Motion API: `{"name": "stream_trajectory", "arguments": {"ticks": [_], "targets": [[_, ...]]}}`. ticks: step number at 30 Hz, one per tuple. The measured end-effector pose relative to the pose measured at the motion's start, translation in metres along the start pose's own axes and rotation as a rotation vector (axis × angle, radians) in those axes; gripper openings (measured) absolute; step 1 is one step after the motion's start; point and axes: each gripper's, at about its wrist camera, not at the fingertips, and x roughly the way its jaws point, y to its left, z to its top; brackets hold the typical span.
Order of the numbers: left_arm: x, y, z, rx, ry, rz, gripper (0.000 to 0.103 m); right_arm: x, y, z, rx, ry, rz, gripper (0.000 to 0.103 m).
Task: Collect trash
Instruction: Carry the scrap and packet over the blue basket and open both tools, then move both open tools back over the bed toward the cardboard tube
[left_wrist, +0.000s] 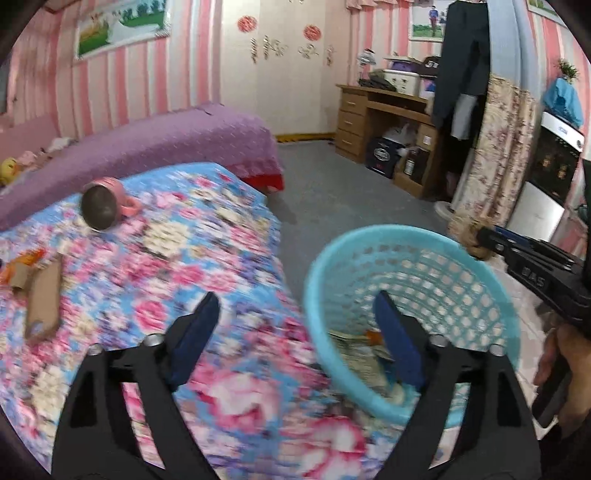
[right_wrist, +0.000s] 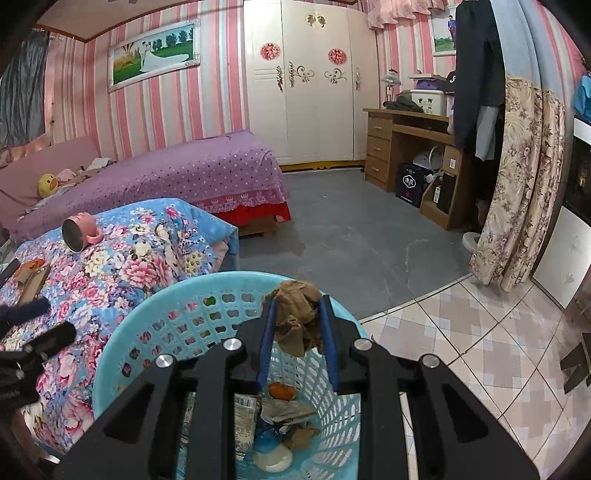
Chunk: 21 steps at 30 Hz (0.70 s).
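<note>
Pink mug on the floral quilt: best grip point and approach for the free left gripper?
The pink mug lies on its side on the floral quilt, open mouth toward the cameras, handle on its right, low against the quilt. I'd bring the open left gripper down from above and close across the body behind the rim, probably steadier than pinching the handle.

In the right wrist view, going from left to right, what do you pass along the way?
Cardboard scrap → pink mug → blue basket → brown crumpled wad in the right gripper → wooden desk → floral curtain.
</note>
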Motion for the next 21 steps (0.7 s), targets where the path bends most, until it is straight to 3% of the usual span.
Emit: {"name": "stream_trajectory", "arguments": {"ticks": [4, 15, 16, 18, 21], "targets": [[-0.009, 0.023, 0.006, -0.024, -0.038, 0.047, 0.095, -0.002, 0.003, 0.001, 0.007, -0.013, 0.008, 0.025], [-0.031, 0.061, 0.009, -0.051, -0.079, 0.124, 0.097, -0.001, 0.033, 0.003, -0.036, -0.023, 0.037, 0.027], [-0.034, 0.066, 0.011, -0.058, -0.084, 0.13, 0.097, -0.001, 0.036, 0.003, -0.037, -0.023, 0.04, 0.029], [-0.04, 0.076, 0.013, -0.07, -0.093, 0.14, 0.097, -0.001, 0.039, 0.004, -0.035, -0.028, 0.037, 0.058], [-0.046, 0.087, 0.015, -0.076, -0.102, 0.158, 0.097, -0.005, 0.046, 0.007, -0.027, -0.054, 0.031, 0.069]]}}
